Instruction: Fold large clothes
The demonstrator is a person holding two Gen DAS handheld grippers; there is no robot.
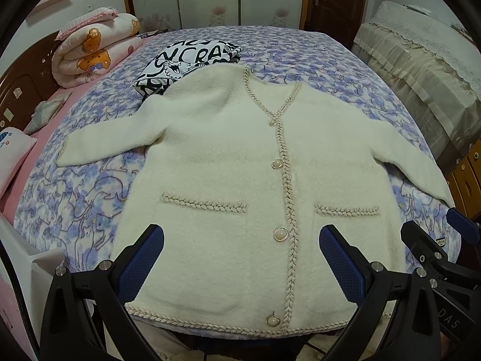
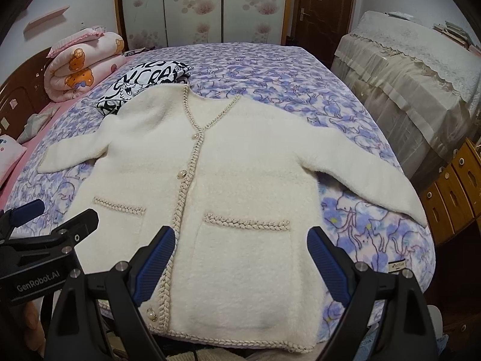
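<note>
A cream fuzzy cardigan [image 1: 228, 162] with braided trim, pearl buttons and two pockets lies flat, front up, on the bed, both sleeves spread out; it also shows in the right wrist view [image 2: 240, 180]. My left gripper [image 1: 240, 255] is open and empty above the hem near the button line. My right gripper [image 2: 240, 255] is open and empty above the cardigan's right pocket and hem. The right gripper [image 1: 436, 240] shows at the right edge of the left wrist view, and the left gripper [image 2: 45, 225] at the left edge of the right wrist view.
The bed has a purple cat-print blanket [image 1: 315, 57]. A black-and-white printed garment [image 1: 186, 63] lies folded behind the cardigan's left shoulder. A rolled pink quilt [image 1: 93, 48] sits at the headboard. A lace-covered piece of furniture [image 2: 405, 69] and wooden drawers [image 2: 451, 195] stand to the right.
</note>
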